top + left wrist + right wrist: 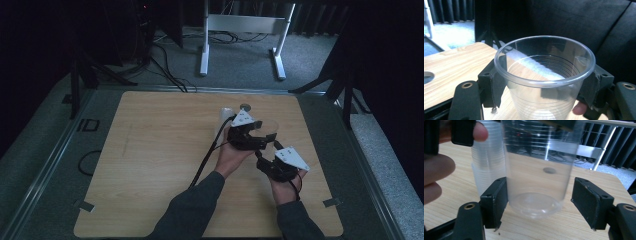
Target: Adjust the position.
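Note:
A clear plastic cup [544, 62] is held upright off the table, with my left gripper [544, 87] shut on it; both pads press its wall just under the rim. In the high view this cup [268, 127] is right of centre on the wooden table [150, 150], at the tip of my left gripper [260, 134]. My right gripper [541, 202] is open around the base of the cup [536, 170]; the right pad stands well apart from it and the left pad is close beside it. In the high view my right gripper [263, 154] sits just nearer than the left.
A stack of clear cups [487, 167] stands on the table behind the held cup, seen in the high view as the stack [226, 114]. A round grey hole [245, 106] lies near the table's far edge. A white desk frame [245, 25] and cables are on the floor beyond.

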`<state>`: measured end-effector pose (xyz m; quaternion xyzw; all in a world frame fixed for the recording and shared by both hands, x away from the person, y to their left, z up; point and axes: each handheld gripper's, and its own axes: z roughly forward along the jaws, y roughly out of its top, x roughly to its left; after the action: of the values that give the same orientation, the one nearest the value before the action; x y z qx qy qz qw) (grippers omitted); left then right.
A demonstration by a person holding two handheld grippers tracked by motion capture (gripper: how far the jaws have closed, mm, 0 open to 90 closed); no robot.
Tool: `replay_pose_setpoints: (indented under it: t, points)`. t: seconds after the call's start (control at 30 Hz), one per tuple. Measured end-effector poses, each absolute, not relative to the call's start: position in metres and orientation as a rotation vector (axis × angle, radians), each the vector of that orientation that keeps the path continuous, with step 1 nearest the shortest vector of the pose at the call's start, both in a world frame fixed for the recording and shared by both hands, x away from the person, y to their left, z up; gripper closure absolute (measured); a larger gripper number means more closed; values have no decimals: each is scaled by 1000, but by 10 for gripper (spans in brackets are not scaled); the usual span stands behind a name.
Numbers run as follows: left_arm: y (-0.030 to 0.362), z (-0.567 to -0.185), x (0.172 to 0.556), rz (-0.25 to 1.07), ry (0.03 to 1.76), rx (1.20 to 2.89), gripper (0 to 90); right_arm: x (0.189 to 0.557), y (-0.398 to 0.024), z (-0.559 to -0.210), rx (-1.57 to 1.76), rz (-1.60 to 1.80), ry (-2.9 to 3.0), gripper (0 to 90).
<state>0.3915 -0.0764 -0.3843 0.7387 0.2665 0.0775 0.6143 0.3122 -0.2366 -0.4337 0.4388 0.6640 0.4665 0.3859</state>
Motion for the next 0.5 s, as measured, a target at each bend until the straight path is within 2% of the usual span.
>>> replay_pose_setpoints:
  t: [0.5]
  points:
    - [-75, -388, 392, 270, 629, 1722, 296, 305, -246, -433, 1111, 1203, 1678, 270]
